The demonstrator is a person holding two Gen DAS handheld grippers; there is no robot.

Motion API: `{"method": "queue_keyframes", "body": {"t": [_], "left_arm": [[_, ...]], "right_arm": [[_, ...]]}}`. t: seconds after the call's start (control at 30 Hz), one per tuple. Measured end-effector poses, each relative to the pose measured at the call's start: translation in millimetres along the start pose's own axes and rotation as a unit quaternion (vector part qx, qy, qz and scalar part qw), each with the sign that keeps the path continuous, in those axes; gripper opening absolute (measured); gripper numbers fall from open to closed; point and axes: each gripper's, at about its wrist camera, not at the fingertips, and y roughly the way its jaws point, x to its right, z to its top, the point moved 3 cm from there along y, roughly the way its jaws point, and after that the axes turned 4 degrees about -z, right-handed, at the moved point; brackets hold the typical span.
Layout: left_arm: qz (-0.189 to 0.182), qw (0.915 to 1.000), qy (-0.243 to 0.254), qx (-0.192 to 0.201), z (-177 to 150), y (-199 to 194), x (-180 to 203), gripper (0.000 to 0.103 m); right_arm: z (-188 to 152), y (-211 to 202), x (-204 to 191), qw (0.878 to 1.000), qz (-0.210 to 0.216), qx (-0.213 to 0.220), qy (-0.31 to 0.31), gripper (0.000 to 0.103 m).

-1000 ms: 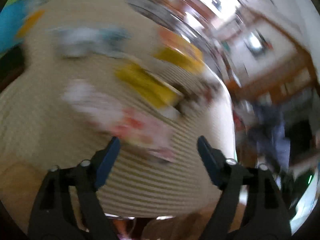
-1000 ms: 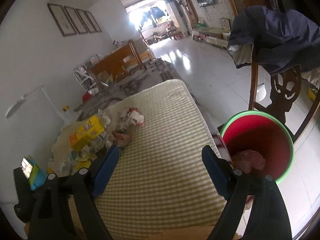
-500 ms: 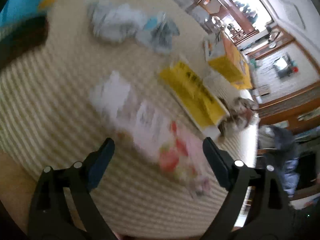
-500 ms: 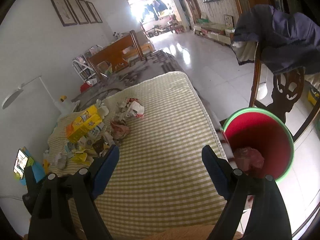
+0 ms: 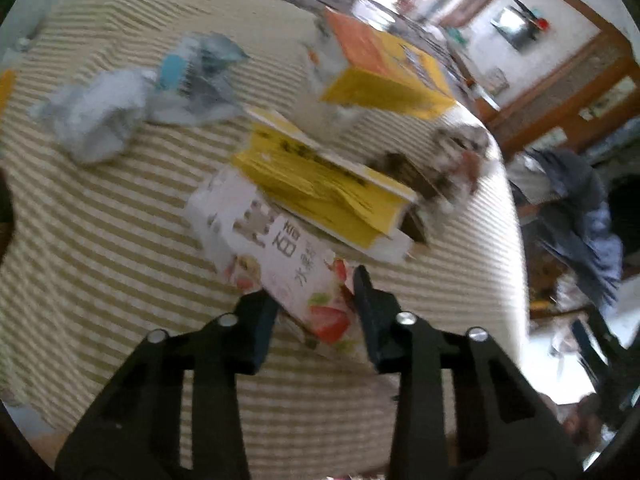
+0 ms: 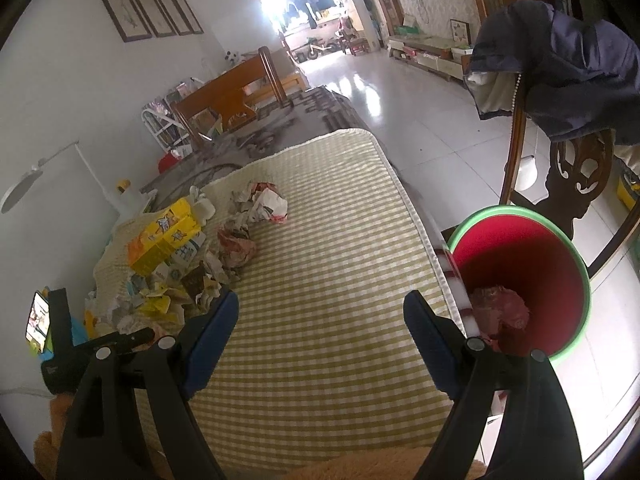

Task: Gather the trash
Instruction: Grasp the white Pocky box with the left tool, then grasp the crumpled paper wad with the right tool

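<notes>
Jaws of your left gripper [image 5: 314,294] have just closed on the near end of a white strawberry-print carton [image 5: 280,256] at 6 o'clock on the checked cloth [image 5: 100,248]. It looks light, crushable; grip its edges gently. Your right gripper [image 6: 320,330] hangs wide apart, empty.

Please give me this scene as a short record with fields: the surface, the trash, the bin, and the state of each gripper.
surface: checked green-and-cream cloth
left gripper: jaws have just been closing; pads on a white carton with strawberry print
right gripper: open, nothing between the jaws, above bare cloth
trash pile: yellow cartons and crumpled paper at the cloth's far left part
beside held carton: flattened yellow box, crumpled bluish wrapper
bin: red bucket with green rim, off the cloth's right edge, one pinkish wad inside
</notes>
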Motion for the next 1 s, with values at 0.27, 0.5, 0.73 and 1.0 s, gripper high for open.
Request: {"method": "queue_keyframes", "body": {"t": [0.27, 0.5, 0.73, 1.0], "left_arm": [[-0.058, 0.9976, -0.024, -0.030, -27, -8, -5, 0.029], [-0.018, 0.9994, -0.031, 0.002, -36, 9, 4, 0.069], [-0.008, 0.9995, 0.024, 0.018, -40, 7, 17, 0.035], [-0.037, 0.9988, 0.024, 0.020, -39, -2, 16, 0.035]], "right_arm": [[-3, 10, -12, 0.999, -0.014, -0.028, -0.028, 0.082], [-4, 32, -53, 0.997, 0.004, -0.038, -0.074, 0.082], [9, 85, -96, 0.993, 0.036, -0.067, -0.094, 0.086], [79, 147, -92, 0.998, 0.007, -0.055, 0.027, 0.090]]}}
